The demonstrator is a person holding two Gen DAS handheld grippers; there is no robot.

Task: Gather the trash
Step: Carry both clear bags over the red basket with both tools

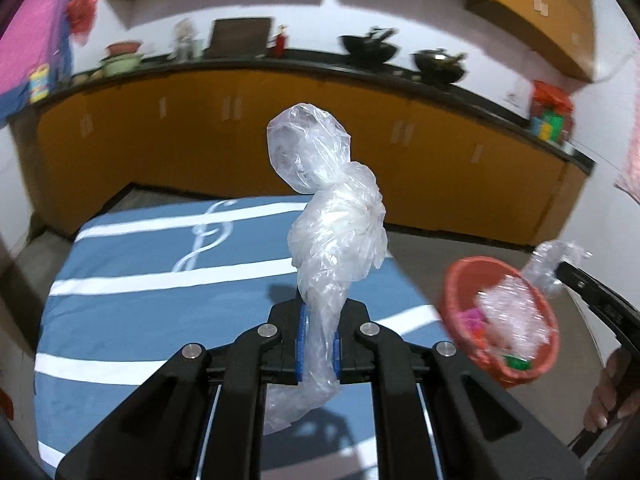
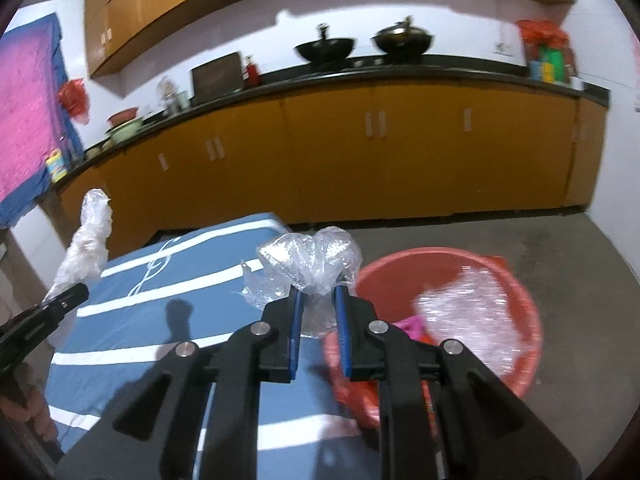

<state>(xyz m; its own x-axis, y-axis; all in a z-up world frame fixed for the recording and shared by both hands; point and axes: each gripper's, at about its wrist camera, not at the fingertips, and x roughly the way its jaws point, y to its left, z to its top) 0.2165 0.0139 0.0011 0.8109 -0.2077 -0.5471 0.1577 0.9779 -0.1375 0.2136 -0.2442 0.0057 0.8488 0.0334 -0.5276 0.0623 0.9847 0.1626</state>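
Left wrist view shows our left gripper [image 1: 318, 344] with its jaws clamped on a twisted clear plastic bag [image 1: 332, 216], which stands up above the pads and trails a short tail below them. The red basin [image 1: 460, 276] is our landmark: it sits on the floor beside the blue striped surface [image 1: 140, 264], and this bag is held off to the left of it, over the cloth. In the right wrist view our right gripper [image 2: 316, 312] has its jaws pinched on a wad of bubble wrap [image 2: 312, 256], held at the basin's near-left edge, not yet clearly over the opening. The basin already holds more bubble wrap [image 2: 468, 316] and some pink scraps.

We judge both pieces are on their way to the basin. Light film like this could cling to the pads when we let go, or drift and land outside the rim on the floor. The left bag is gripped low on a thin neck, so it could slip out early over the cloth. With both hands converging on the basin, we could also knock the grippers together or tip the rim.
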